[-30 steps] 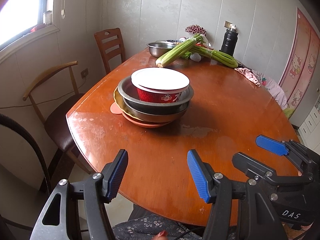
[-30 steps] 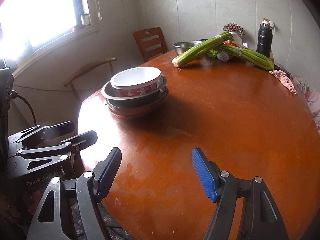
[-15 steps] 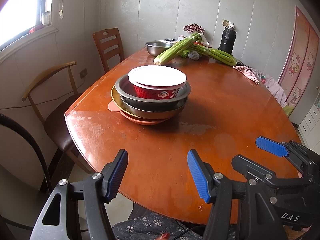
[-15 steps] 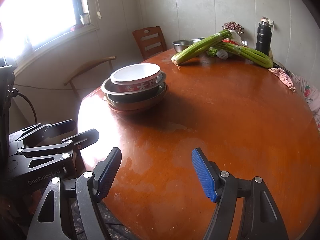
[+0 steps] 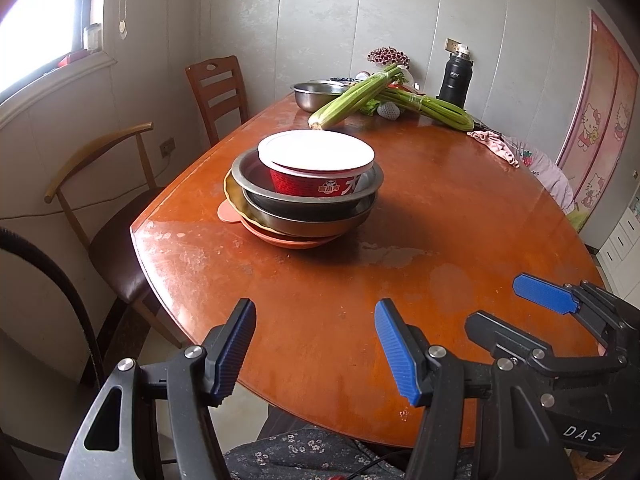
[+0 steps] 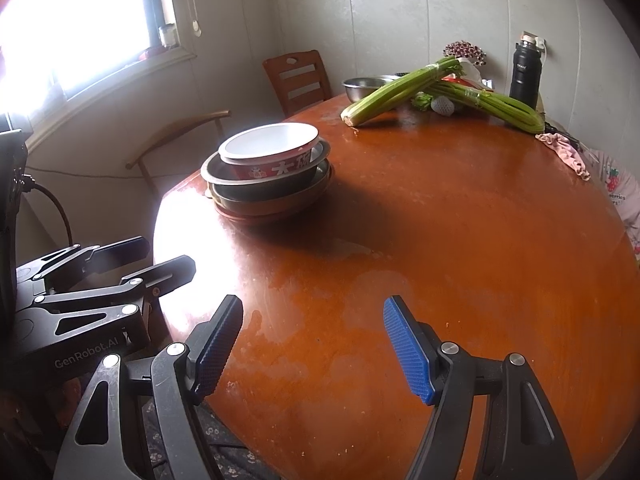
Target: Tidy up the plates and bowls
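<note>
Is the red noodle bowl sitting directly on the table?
No, the red noodle bowl sits inside a metal bowl, on top of the stack, off the table.

Daylight enters from the window point(image 6: 80, 28) at far left; in the right wrist view it blows out to pure white, with haze spilling over the left gripper point(image 6: 120, 256) at near left. Glare washes the left edge of the table point(image 6: 440, 240). The stack of bowls point(image 6: 268, 172) throws a soft shadow to its right. Both views are sharp, moderately bright, with strong fisheye bending of the walls and dark vignetted corners.
</note>
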### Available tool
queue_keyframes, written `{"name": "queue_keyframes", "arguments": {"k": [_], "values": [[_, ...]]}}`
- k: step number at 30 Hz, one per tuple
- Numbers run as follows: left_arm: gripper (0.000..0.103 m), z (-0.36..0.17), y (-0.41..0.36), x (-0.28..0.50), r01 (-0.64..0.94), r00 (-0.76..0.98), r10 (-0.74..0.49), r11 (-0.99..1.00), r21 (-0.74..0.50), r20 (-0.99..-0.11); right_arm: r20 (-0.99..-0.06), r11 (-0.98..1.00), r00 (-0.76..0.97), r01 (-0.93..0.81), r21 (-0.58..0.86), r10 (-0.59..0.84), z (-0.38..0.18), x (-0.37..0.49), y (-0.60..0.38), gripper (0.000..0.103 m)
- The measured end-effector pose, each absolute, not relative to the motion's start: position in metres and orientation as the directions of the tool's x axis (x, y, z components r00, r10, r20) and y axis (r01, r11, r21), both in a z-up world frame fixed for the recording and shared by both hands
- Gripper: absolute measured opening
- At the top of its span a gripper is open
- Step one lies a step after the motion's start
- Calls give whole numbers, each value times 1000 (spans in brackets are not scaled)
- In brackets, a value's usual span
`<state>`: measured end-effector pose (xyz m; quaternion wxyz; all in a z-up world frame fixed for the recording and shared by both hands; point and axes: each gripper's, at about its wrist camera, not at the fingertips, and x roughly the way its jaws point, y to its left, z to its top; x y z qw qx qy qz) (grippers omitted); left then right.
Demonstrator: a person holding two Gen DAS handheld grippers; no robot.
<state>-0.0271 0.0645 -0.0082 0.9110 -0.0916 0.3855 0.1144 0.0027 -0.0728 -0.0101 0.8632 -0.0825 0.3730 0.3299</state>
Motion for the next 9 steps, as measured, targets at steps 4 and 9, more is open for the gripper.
{"name": "queue_keyframes", "arguments": {"k": [4, 9], "values": [[61, -9, 67, -27, -278, 678, 133, 957, -85, -723, -703, 769, 500, -630, 106, 506, -12, 4, -73, 75], [62, -10, 79, -25, -277, 692, 115, 954, -115, -713, -711, 768, 490, -631, 110, 504, -15, 9, -71, 75]]}}
